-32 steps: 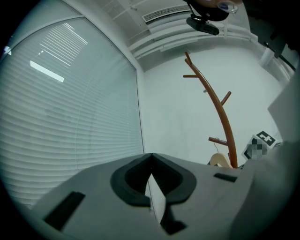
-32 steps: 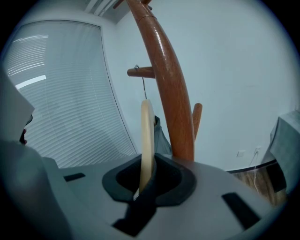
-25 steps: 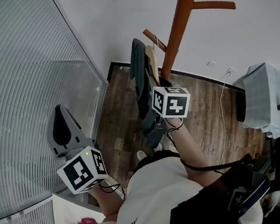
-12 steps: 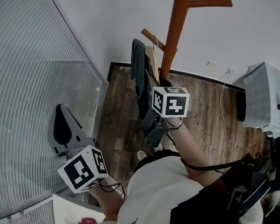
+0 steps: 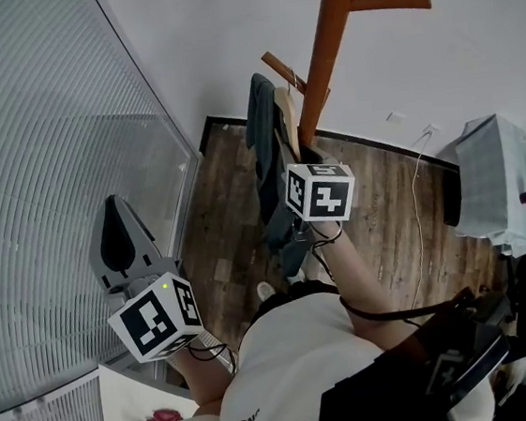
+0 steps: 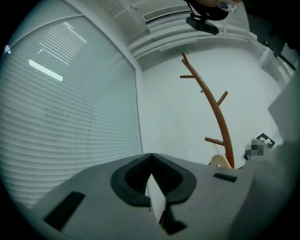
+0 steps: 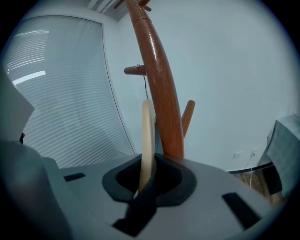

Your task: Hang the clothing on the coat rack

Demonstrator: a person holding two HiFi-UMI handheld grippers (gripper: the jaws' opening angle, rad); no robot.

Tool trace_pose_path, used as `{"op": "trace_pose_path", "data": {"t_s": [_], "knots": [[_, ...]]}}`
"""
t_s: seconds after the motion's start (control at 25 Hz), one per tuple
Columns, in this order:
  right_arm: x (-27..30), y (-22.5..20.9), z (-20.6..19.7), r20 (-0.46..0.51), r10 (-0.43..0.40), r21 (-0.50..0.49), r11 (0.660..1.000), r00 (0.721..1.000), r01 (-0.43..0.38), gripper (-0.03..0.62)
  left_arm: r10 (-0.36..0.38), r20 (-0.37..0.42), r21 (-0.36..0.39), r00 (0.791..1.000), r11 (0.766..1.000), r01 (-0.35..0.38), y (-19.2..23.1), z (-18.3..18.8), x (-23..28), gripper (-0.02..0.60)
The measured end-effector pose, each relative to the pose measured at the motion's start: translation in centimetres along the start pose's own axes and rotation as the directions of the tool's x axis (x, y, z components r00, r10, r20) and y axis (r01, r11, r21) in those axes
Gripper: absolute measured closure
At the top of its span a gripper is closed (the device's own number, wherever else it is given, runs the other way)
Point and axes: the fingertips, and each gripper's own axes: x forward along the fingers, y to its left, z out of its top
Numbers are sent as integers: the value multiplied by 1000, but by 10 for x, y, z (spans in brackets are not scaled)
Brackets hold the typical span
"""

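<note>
Rack (image 5: pixel 320 47) edged left, right tool (image 7: pixel 145 185) clamps hanger (image 7: pixel 147 136), clear only from its camera

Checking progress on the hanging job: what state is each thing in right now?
Coat rack: upright.
Wooden hanger: hook on a rack peg, gripped at its lower part.
Dark garment: draped on the hanger, hanging down.
Right gripper: shut on the hanger.
Left gripper: shut, empty, held away from the rack.

- Your right gripper (image 7: pixel 148 187) is pinching a pale wooden hanger (image 7: pixel 147 136), seen edge-on, with dark clothing (image 7: pixel 140 208) caught alongside it.
- The hanger's wire hook is meeting a short peg (image 7: pixel 134 70) on the brown coat rack (image 7: pixel 161 93), which is standing just behind.
- Window blinds (image 7: pixel 61 103) are filling the left.
</note>
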Motion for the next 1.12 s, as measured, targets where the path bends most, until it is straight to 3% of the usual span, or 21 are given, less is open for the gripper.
{"op": "trace_pose_path", "data": {"t_s": [0.88,1.12], "knots": [[-12,-5,-8,-6,-34,-23,999,999,33,531,-21,2,-1,1000,1000,21,-4,4,-9,568],[-15,-4,-4,6,-56,-75,996,998,56,522,-26,3,-10,1000,1000,26,-3,3,-9,568]]}}
